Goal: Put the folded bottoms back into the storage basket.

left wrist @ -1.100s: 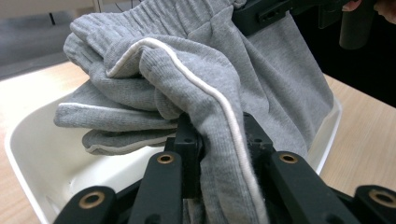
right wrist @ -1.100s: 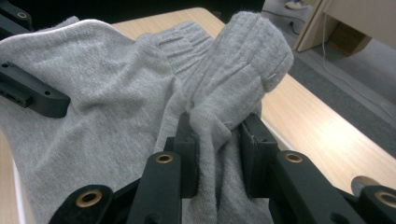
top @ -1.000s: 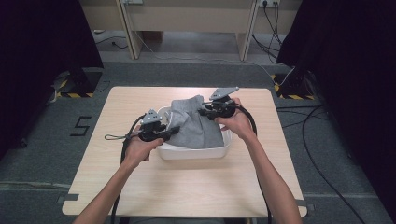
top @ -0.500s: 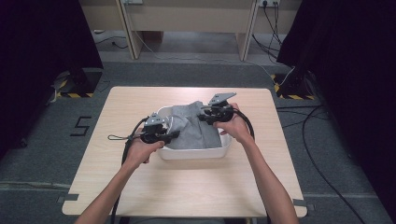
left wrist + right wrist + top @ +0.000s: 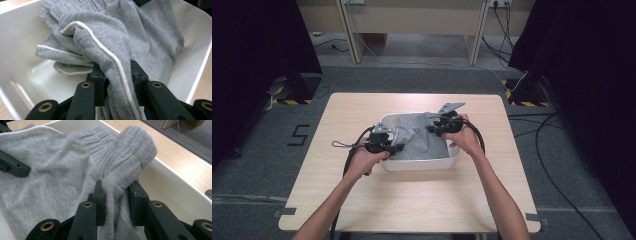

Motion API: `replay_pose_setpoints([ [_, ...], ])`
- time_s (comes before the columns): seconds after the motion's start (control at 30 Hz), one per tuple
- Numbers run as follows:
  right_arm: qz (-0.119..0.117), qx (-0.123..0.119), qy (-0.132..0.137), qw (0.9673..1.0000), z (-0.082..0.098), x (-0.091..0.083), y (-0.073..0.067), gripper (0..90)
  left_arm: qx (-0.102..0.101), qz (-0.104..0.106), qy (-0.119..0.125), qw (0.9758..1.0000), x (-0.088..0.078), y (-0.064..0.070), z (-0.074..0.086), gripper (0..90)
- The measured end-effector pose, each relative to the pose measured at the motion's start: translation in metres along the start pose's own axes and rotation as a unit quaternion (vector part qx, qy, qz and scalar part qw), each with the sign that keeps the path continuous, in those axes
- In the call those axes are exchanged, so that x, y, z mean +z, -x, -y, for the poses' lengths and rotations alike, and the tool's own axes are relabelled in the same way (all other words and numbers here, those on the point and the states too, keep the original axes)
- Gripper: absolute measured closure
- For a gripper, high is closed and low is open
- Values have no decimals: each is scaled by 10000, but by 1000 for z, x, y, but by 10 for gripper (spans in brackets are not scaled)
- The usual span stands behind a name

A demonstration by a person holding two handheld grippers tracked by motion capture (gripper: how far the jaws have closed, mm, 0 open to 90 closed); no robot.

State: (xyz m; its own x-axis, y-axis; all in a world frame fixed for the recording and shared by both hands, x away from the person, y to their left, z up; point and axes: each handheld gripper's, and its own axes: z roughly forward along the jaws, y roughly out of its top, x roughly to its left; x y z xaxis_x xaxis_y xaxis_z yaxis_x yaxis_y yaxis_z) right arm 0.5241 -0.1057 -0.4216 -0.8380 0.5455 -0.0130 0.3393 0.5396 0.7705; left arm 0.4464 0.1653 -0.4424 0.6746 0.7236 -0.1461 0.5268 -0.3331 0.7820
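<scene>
**Hand-held grippers lowering a grey garment into a white tub**

The left hand-held gripper has its jaws closed tight on a fold of the soft grey knitted garment with thin white piping; in the left gripper view the cloth is bunched between the two black jaws, which have just eased apart a little while the pads are on the fabric. The right hand-held gripper is clamped on the ribbed cuff end of the same garment, the knit squeezed between its jaws.

The garment lies mostly inside the white rectangular plastic tub, which stands in the middle of the pale wooden counter. Both grippers are low over the tub, the left at its near left corner, the right over its far right part.

Judged from this, the work is well advanced: the bulk of the cloth is already down in the tub, and nothing visibly hangs over the rim. What seems left is to settle the pinched ends, let go with both grippers, and draw the hands clear
</scene>
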Motion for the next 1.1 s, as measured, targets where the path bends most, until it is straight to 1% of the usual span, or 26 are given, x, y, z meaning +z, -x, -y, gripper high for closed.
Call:
replay_pose_setpoints([
  [0.07, 10, 51, -42, 10000, 3, 1, 2, 721, 2, -1, -31, 10000, 0, 0, 0, 684],
  [0.23, -5, 79, -118, 9999, 6, 3, 4, 719, 17, -10, -72, 10000, -1, 0, 1, 647],
  [0.3, -2, 85, -131, 9999, 7, 4, 5, 718, 33, -81, -88, 9999, -3, 1, 1, 637],
  [0.33, 1, 97, -146, 9998, 8, 4, 5, 718, 76, -109, -107, 9999, -4, 1, 2, 633],
  [0.37, -6, 119, -200, 9997, 9, 6, 5, 717, 82, -139, -114, 9998, -4, 1, 2, 627],
  [0.43, 1, 125, -216, 9997, 10, 7, 6, 715, 82, -159, -135, 9997, -6, 1, 3, 623],
  [0.5, -6, 133, -255, 9996, 10, 10, 6, 710, 10, -121, -57, 9999, -10, -2, 4, 633],
  [0.57, 11, 148, -365, 9992, 12, 13, 7, 692, -39, -131, 27, 9999, -13, -4, 4, 637],
  [0.63, 0, 155, -401, 9991, 13, 14, 7, 679, -60, -146, 80, 9998, -17, -5, 3, 639],
  [0.67, 79, 150, -447, 9989, 13, 17, 8, 659, -51, -157, 101, 9998, -19, -5, 3, 639],
  [0.7, 79, 150, -447, 9989, 13, 17, 8, 659, -26, -159, 115, 9998, -20, -4, 3, 639],
  [0.73, 199, 80, -549, 9983, 13, 18, 8, 614, -11, -170, 132, 9998, -21, -4, 3, 637],
  [0.77, 199, 80, -549, 9983, 13, 18, 8, 614, -2, -167, 143, 9998, -22, -3, 3, 637],
  [0.8, 319, 101, -596, 9977, 12, 17, 7, 572, 37, -164, 159, 9997, -22, -1, 2, 636],
  [0.9, 379, 102, -552, 9977, 11, 14, 7, 563, 89, -150, 180, 9997, -24, 2, 2, 638],
  [0.97, 444, 96, -464, 9979, 9, 7, 6, 533, 118, -136, 209, 9996, -25, 5, 1, 638],
  [1.0, 491, 89, -451, 9977, 8, 5, 6, 529, 121, -132, 222, 9996, -25, 5, 1, 636],
  [1.1, 535, 59, -423, 9977, 7, 2, 6, 523, 139, -128, 226, 9996, -26, 6, 1, 631],
])
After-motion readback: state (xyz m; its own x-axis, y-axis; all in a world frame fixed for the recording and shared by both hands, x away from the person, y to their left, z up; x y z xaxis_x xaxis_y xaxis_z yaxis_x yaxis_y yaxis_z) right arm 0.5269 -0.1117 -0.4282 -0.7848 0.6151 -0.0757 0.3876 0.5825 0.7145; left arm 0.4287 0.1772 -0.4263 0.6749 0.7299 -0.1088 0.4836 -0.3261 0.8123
